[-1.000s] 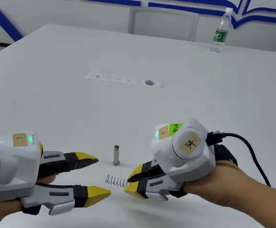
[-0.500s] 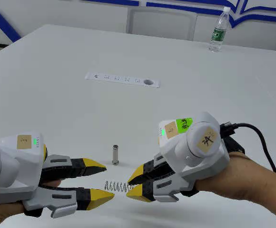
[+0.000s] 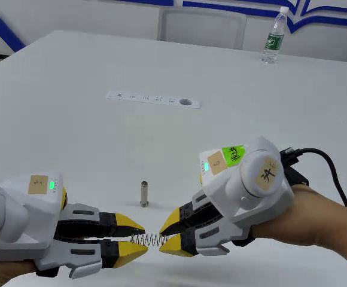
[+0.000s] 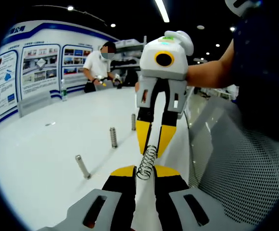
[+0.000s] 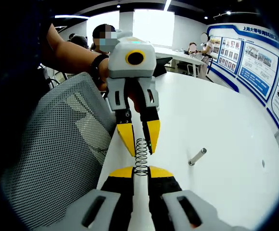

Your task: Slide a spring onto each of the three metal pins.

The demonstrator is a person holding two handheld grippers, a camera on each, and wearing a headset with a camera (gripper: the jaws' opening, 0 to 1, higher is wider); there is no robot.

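Head view: the spring (image 3: 151, 240) lies level between my two grippers, low and close to me, a little short of the upright pin (image 3: 143, 194) on the table (image 3: 72, 119).
Right gripper (image 3: 161, 239): jaws clenched on the spring's right end. I judge this side bears it.
Left gripper (image 3: 142, 238): jaws drawn in around the left end, coils between the tips. Whether they pinch it or merely flank it, I cannot tell.
Pins: the left gripper view shows three standing in a row: near pin (image 4: 83, 166), middle pin (image 4: 113, 137), far pin (image 4: 133, 121). The middle one looks ribbed, perhaps already sprung, but it is too small to be sure.
Step in hand: I judge it a re-grip, one end passed across so the other is free to go over a pin.
Doing it well: pinch lightly at the side so the coils don't crush and the bore stays open. I must not draw the grippers apart while both hold, or the spring stretches. Then I tip it upright, line its axis with the pin top, lower it and release only once the coils are over.
Risk: a thin spring can flick out of a loose pinch.
Bottle (image 3: 273, 37): upright and capped at the far edge, well apart. I cannot tell what it holds.
Strip (image 3: 155, 99): flat at mid-table, out of the way.
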